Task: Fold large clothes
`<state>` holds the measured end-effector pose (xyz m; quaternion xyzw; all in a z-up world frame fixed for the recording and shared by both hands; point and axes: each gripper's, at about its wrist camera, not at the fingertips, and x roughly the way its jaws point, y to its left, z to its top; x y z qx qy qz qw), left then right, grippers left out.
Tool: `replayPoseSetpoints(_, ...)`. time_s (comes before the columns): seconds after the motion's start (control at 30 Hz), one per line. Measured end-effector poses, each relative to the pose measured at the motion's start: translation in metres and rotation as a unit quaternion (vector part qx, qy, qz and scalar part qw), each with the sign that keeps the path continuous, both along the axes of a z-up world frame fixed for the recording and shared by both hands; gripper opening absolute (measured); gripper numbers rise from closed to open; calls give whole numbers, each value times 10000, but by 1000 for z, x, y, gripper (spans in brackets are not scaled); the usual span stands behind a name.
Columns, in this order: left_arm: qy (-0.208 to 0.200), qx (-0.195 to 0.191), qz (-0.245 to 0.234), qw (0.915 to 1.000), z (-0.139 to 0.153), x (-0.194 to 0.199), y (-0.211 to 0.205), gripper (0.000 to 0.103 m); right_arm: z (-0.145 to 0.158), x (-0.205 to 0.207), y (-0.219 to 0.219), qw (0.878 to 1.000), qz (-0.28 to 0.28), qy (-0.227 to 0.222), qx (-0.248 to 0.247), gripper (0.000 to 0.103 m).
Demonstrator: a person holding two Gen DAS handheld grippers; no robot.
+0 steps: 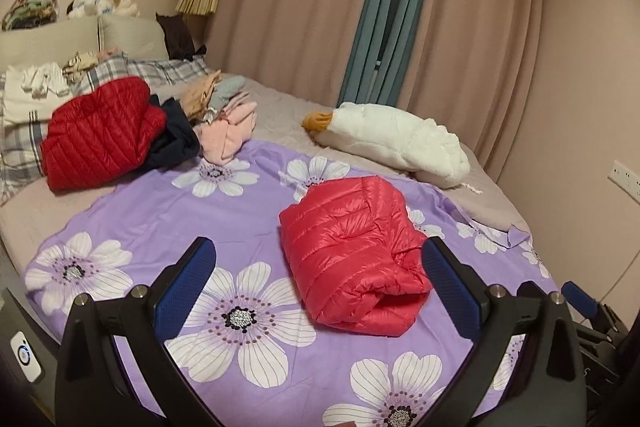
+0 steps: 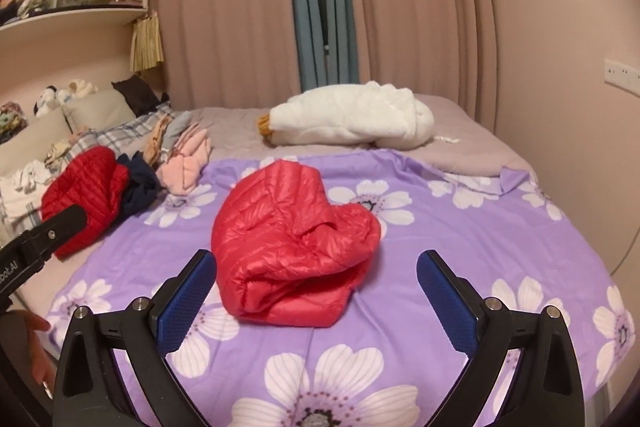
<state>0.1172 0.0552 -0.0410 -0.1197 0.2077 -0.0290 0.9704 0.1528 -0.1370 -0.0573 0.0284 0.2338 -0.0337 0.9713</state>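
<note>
A glossy coral-red quilted down jacket [image 1: 352,255] [image 2: 294,247] lies folded into a puffy bundle on the purple floral sheet [image 1: 160,223] [image 2: 460,247]

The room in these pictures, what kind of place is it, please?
Most likely a home bedroom: a bed with pillows at its head, long curtains over the window, and soft toys on the ledge behind. A folded pink down jacket lies on the floral sheet.

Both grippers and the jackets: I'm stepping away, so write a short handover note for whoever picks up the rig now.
Left gripper: open, empty, above the purple floral sheet.
Right gripper: open, empty, facing the same sheet.
Coral puffer jacket: lies folded into a bundle on the sheet, released.
Dark red puffer jacket: bunched at the sheet's far left by the clothes pile, apparently unfolded.
Left: probably fold the dark red jacket and the pile.
</note>
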Motion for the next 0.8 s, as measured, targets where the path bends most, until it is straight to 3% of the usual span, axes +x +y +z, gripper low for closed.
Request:
replayPoseSetpoints(0.4,-248,-36,-297,9992,20,-24,-6,103,10,-16,5,9999,30,-153,-38,100)
replayPoseSetpoints(0.63,-353,369,-246,9984,25,-32,-16,103,11,-19,2,9999,-22,-146,6,100)
replayPoseSetpoints(0.8,-360,400,-275,9982,24,-34,-20,103,8,-20,3,9999,-27,-83,-73,100)
